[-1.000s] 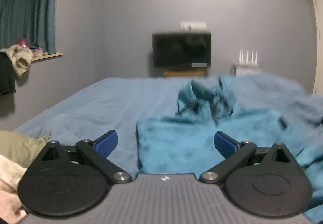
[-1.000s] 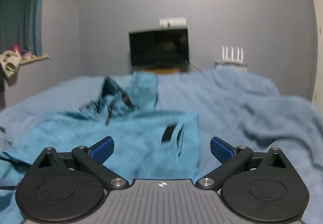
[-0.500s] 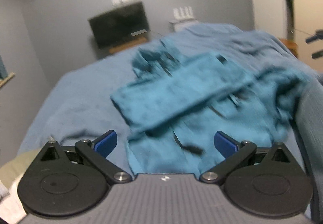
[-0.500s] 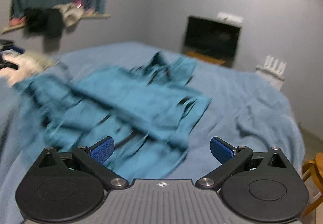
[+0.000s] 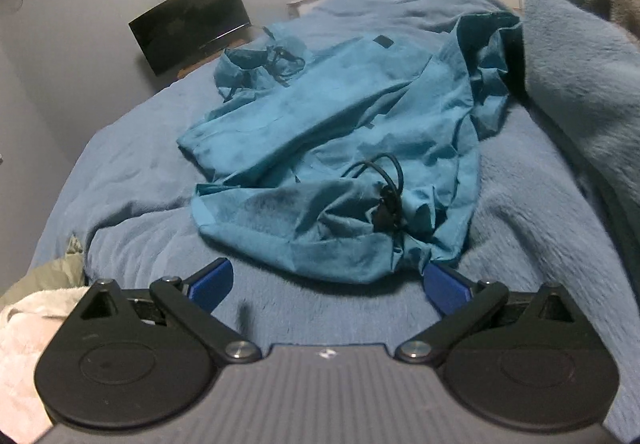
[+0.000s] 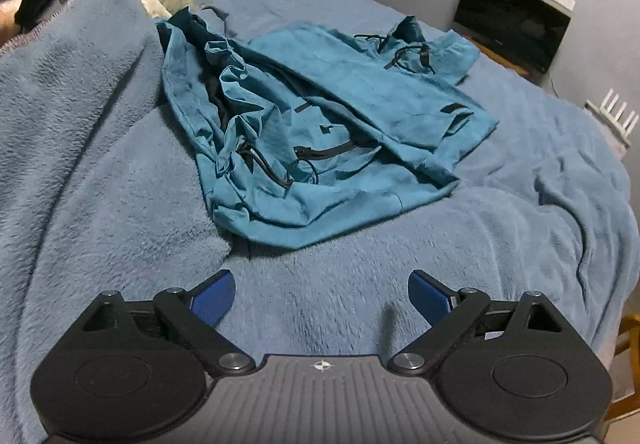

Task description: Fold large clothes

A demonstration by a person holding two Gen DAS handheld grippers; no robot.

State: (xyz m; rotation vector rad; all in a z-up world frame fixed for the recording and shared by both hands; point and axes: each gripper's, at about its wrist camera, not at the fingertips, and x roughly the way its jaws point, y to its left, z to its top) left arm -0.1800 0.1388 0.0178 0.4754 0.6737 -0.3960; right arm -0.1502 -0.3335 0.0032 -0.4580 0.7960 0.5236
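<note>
1. The teal jacket (image 5: 332, 131) (image 6: 320, 123) lies crumpled on the blue blanket (image 5: 140, 203) (image 6: 500, 224).
2. The left gripper (image 5: 326, 282) hangs released, the hem just ahead.
3. The right gripper (image 6: 321, 292) is closing, nothing between its jaws.

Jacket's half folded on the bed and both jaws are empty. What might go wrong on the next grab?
1. Loose black drawcords lie on the teal jacket; the left gripper may snag one instead of cloth.
2. The hem rests on the fuzzy blue blanket; the right gripper, jaws closing on nothing, could pinch blanket too.
3. The bunched far side may drag the fold undone.
</note>
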